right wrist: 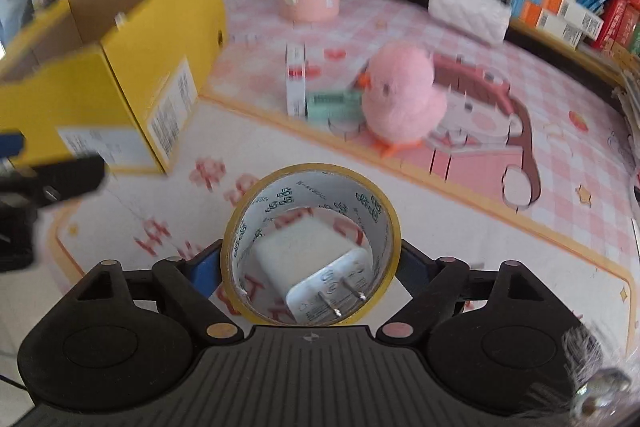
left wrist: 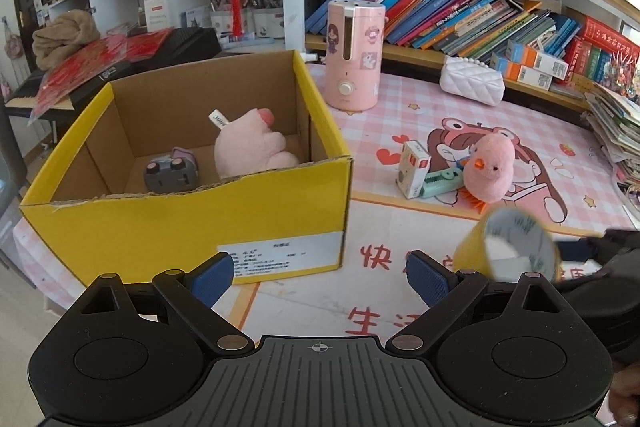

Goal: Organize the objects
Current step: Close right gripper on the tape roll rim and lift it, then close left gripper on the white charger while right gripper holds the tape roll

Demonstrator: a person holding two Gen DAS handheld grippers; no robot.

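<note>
A roll of yellow tape, low in the middle, was clamped by the right gripper. A white charger plug was seen through the ring. The plug might be dropped if the roll were tipped. The left gripper was held apart, empty.

Left claw open and empty, right claw clamped on tape roll

Left gripper: matte black body with a ribbed centre plate bearing a small crosshair mark, round housings at nine and three o'clock, silver pivot pins, and blue textured fingers. The right gripper shares the black ribbed build, with copper-toned pins and blue fingers.
</note>
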